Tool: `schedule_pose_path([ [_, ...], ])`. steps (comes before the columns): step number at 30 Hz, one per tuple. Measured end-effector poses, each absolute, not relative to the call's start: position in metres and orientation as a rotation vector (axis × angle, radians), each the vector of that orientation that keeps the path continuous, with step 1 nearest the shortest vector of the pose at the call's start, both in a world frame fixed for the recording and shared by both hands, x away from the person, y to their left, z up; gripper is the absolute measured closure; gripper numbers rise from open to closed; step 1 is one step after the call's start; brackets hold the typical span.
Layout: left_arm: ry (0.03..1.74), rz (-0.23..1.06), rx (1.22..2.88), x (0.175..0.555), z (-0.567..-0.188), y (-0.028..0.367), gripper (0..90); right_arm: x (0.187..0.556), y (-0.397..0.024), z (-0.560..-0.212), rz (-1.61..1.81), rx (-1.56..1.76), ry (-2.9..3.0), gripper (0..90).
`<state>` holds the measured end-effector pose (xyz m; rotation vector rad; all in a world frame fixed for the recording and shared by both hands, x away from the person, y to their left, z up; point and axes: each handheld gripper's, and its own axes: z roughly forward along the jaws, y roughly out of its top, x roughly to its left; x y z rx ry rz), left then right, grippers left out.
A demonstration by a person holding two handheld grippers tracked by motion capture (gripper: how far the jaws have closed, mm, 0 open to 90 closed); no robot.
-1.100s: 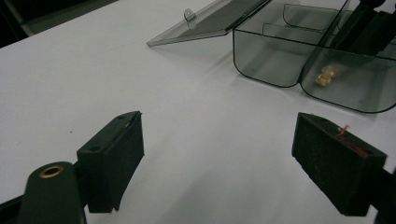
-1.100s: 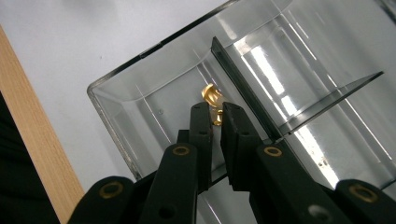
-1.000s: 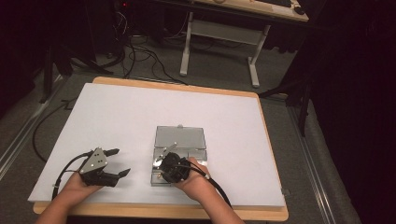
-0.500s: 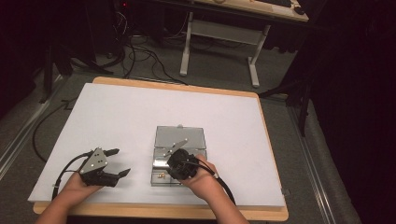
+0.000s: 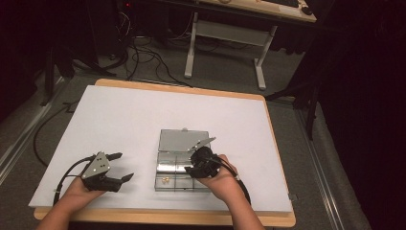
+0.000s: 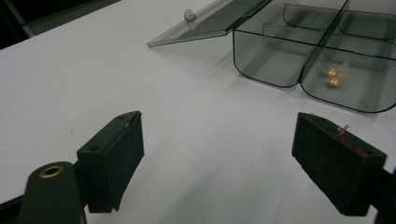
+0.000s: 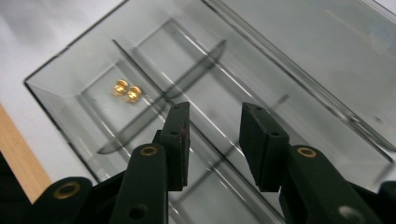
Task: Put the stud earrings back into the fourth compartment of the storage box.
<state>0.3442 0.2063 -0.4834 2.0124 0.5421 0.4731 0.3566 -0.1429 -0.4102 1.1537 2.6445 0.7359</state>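
Smoky plastic box [image 7: 261,60] (gold beads [image 7: 127,89])

Over the last second we have swung the right gripper [image 5: 198,163] rightward across the clear compartment box [image 5: 167,184]; the gold pieces [image 7: 127,90], earlier hidden beside its jaws, now lie uncovered just left of and beyond them.

No readable text, label, brand, number or sign anywhere. Clear plastic box [image 5: 179,163], its lid, white table [image 5: 143,120] surface, gripper bodies: all unmarked. Small red mark on inner face of left gripper [image 6: 219,163] pad in left gripper view, too small to read as letter or sign.
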Motion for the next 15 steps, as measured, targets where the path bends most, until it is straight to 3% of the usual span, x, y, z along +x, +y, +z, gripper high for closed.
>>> schedule_pose_path([
  [9,0.540,0.472,2.012,0.344,-0.483,0.207,17.2,0.362,-0.175,-0.405,0.769,1.258,2.573,60.8],
  [15,0.538,0.471,2.012,0.344,-0.483,0.207,17.2,0.363,-0.202,-0.404,0.740,1.301,2.496,53.0],
])
